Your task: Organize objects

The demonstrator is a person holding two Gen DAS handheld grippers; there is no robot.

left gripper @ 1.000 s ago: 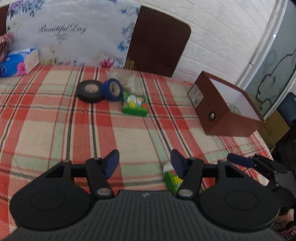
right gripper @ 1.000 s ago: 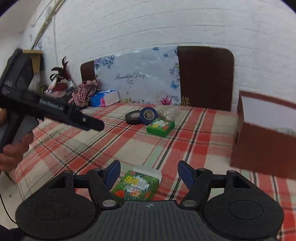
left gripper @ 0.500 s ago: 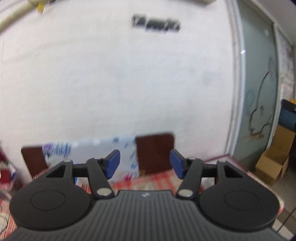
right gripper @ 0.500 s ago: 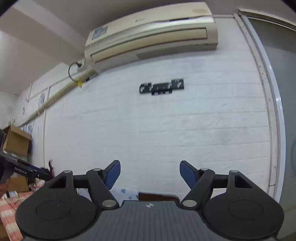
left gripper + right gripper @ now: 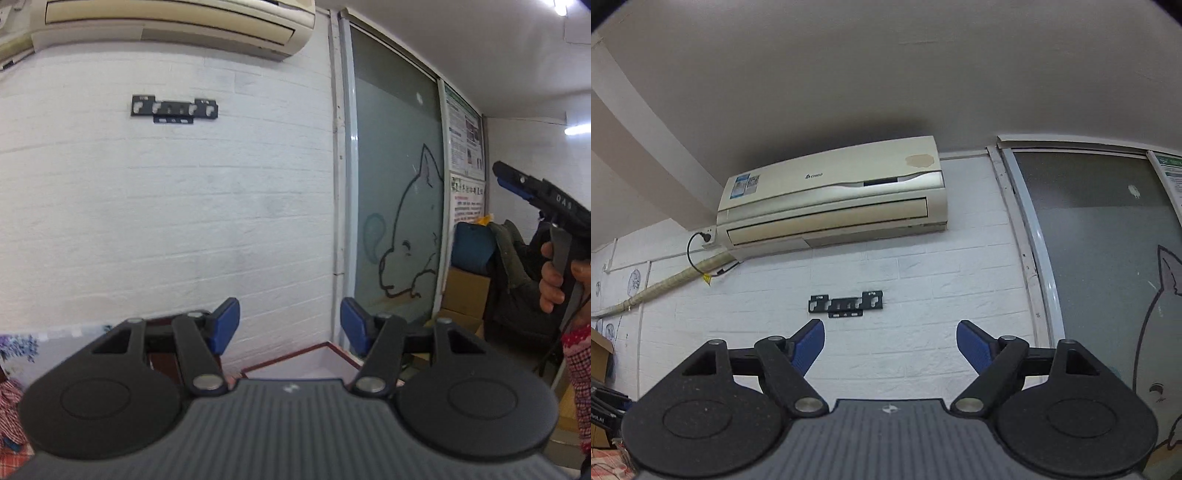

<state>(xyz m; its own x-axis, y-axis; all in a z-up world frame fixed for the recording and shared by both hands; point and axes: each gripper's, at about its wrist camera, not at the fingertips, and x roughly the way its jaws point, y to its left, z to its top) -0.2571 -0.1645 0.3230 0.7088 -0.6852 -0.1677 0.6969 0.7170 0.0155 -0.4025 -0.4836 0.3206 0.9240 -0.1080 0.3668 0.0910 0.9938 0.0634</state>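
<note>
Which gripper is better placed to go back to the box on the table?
Probably left. The left gripper is open and empty, with the box just below its fingertips. The right gripper, also open and empty, faces only wall and air conditioner.

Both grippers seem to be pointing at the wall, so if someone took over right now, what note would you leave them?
Left gripper: open, nothing between its fingers, raised toward the white brick wall.
Right gripper: open and empty, its jaws have just been opening wider; it points up at the air conditioner.
Job's things: only the rim of the brown box shows, low in the left view. The table's other items are out of sight.
Done: cannot tell from here.
Left: lower both grippers to the table and check what needs sorting.
</note>
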